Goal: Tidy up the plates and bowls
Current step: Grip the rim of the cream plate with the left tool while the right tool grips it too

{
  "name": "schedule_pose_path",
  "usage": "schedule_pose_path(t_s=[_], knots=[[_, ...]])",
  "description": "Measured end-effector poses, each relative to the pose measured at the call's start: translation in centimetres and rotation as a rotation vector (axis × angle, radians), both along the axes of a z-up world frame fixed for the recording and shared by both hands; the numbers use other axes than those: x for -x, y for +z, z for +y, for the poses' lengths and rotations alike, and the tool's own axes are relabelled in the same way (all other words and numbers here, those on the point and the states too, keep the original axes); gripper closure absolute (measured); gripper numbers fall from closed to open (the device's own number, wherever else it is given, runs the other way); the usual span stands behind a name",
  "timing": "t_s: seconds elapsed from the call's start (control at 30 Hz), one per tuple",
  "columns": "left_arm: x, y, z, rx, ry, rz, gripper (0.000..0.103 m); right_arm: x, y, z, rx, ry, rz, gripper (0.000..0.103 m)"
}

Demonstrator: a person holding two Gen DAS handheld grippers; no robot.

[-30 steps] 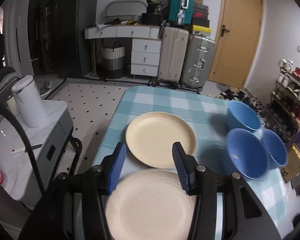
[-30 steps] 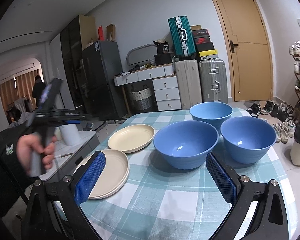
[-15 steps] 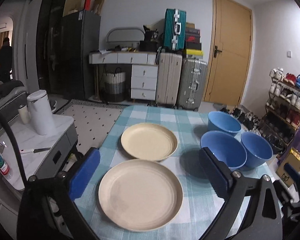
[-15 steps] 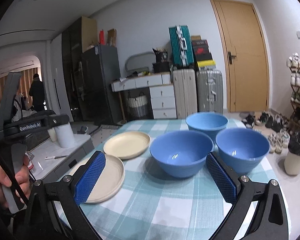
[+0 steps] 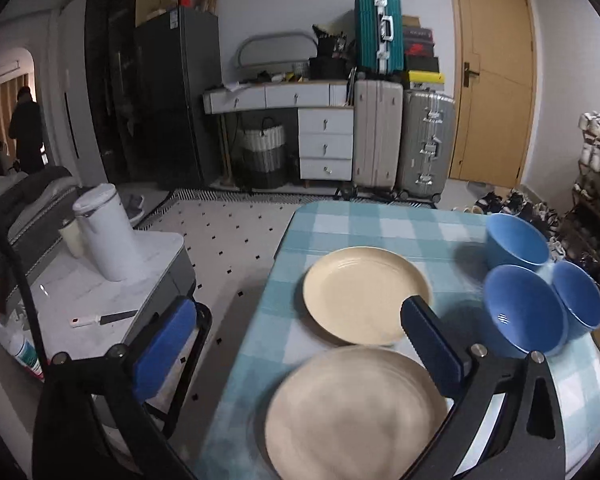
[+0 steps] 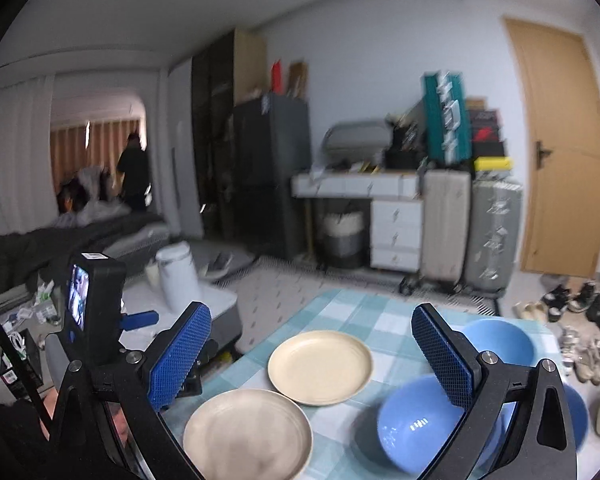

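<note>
1. A cluttered living room lies ahead: suitcases (image 5: 404, 136) and a white drawer unit (image 5: 324, 136) against the far wall, a wooden door (image 5: 496, 80) to their right, and a shoe rack along the right side. In front of me is the worktop (image 5: 380, 224), covered in a blue-and-white check cloth.
2. Two cream plates lie near the worktop's left edge. The near plate (image 5: 352, 416) sits close to the front edge, blurred in the left wrist view; the far plate (image 5: 360, 292) lies just beyond it, towards the far edge, with their rims nearly touching.
3. Three blue bowls (image 5: 524, 308) cluster towards the right edge, one further back and two side by side nearer the front.
4. My left tongs (image 5: 296, 344) have just been opening and now stand at their widest, with nothing pressed between the pads. The near plate lies just below and ahead of them, its left rim between the jaws.
5. My right tongs (image 6: 312, 356) are also wide open and empty, hanging above the front of the worktop. Both plates show between their jaws and the nearest bowl (image 6: 424, 428) sits under the right jaw.
6. I judge stacking the plates to be the step in hand. The left tongs are nearer the near plate, which lies just ahead; the far plate lies straight on towards the far edge.
</note>
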State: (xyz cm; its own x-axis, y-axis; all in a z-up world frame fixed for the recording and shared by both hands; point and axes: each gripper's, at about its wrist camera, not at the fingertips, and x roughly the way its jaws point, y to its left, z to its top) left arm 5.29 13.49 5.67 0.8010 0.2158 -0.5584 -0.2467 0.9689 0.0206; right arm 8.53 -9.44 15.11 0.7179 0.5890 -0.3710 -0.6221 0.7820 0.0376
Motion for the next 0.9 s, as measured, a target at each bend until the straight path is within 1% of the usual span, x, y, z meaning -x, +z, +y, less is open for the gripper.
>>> schedule_pose_path(t_s=[0.03,0.07,0.1,0.13,0.2,0.27,0.3,0.33,0.4,0.43,0.47,0.5,0.57,0.63,0.73,0.77,0.8,0.83,0.9], knots=[[-1.3,-0.4,0.6,0.008,0.0,0.03,0.0,-2.0,-0.3,1.2,0.039,0.01,0.04,0.001],[-2.6,-0.9,1.3,0.02,0.001,0.063,0.0,-4.8,-1.2,2.9,0.107,0.012,0.108,0.001],[-4.1,-1.6,2.0,0.03,0.008,0.093,0.0,-6.5,-1.9,4.0,0.147,0.01,0.162,0.001],[-5.4,-2.3,2.5,0.037,0.005,0.121,0.0,-8.7,-2.9,5.1,0.187,0.011,0.238,0.001],[-8.3,-4.0,3.2,0.018,-0.005,0.208,0.0,-13.3,-5.4,7.2,0.256,-0.008,0.399,0.001],[-10.5,-5.8,3.9,0.003,0.007,0.279,0.0,-16.9,-7.6,8.6,0.296,-0.045,0.531,0.001],[-11.5,-6.7,4.4,0.026,0.002,0.306,0.0,-18.9,-8.8,9.0,0.305,-0.057,0.604,0.001],[-12.2,-7.5,5.0,0.076,-0.019,0.332,0.0,-20.1,-9.8,9.5,0.302,-0.071,0.66,0.001],[-13.9,-9.1,6.1,0.19,-0.043,0.391,0.0,-22.7,-12.7,10.4,0.313,-0.098,0.806,0.003],[-14.7,-9.7,6.6,0.237,-0.045,0.413,0.001,-23.7,-13.7,10.7,0.327,-0.135,0.839,0.004],[-15.4,-10.5,7.0,0.264,-0.034,0.435,0.001,-24.4,-14.7,10.8,0.361,-0.176,0.856,0.006],[-15.9,-10.9,7.1,0.269,-0.031,0.453,0.002,-25.1,-15.6,11.2,0.398,-0.198,0.869,0.012],[-17.0,-11.7,6.9,0.27,-0.056,0.498,0.003,-26.1,-16.9,11.7,0.457,-0.221,0.876,0.02],[-17.7,-12.1,6.7,0.284,-0.077,0.512,0.003,-26.5,-17.7,11.8,0.479,-0.221,0.885,0.022],[-18.2,-12.4,6.8,0.312,-0.087,0.519,0.004,-27.3,-19.0,11.5,0.514,-0.224,0.889,0.039],[-18.4,-12.6,6.8,0.312,-0.079,0.525,0.006,-27.5,-19.5,11.5,0.528,-0.214,0.89,0.052],[-18.4,-12.7,7.0,0.317,-0.073,0.524,0.012,-27.7,-19.9,11.5,0.54,-0.206,0.893,0.055],[-18.4,-12.7,7.1,0.333,-0.07,0.523,0.015,-27.7,-20.2,11.5,0.553,-0.205,0.892,0.055],[-18.6,-12.8,7.2,0.338,-0.076,0.523,0.017,-27.8,-20.9,11.5,0.562,-0.215,0.895,0.055]])
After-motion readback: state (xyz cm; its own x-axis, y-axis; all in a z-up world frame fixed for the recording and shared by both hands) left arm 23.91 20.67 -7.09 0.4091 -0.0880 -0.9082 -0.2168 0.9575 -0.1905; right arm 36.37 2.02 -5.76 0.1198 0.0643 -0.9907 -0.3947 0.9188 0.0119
